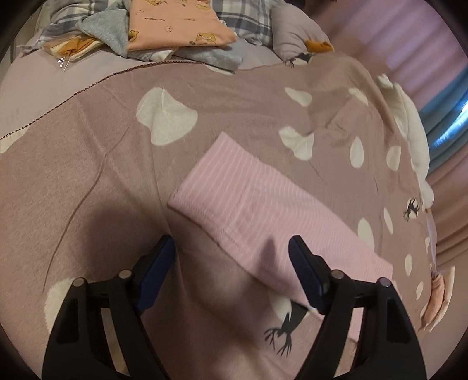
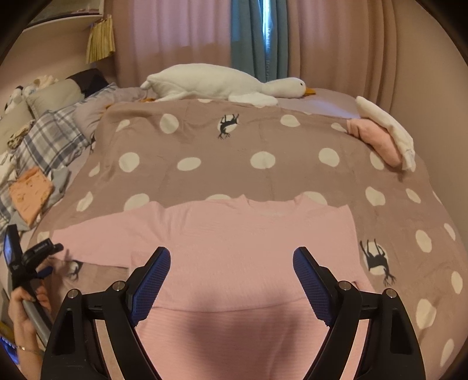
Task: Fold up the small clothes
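A pink striped long-sleeved top [image 2: 234, 248] lies flat on the dotted mauve blanket [image 2: 222, 172], neckline away from me, its left sleeve stretched out sideways. My right gripper [image 2: 231, 263] is open and empty, hovering over the top's lower body. In the left wrist view the sleeve [image 1: 248, 201] runs diagonally, and my left gripper [image 1: 231, 248] is open and empty just above the sleeve's hemmed lower edge. The left gripper also shows at the far left of the right wrist view [image 2: 44, 257], held by a hand.
A white plush goose [image 2: 222, 84] lies along the bed's far edge before the curtains. A pink and a white folded garment [image 2: 383, 137] sit at the far right. A peach printed folded cloth [image 1: 178, 23], grey clothes and plaid pillows [image 2: 52, 137] lie at the bed's head.
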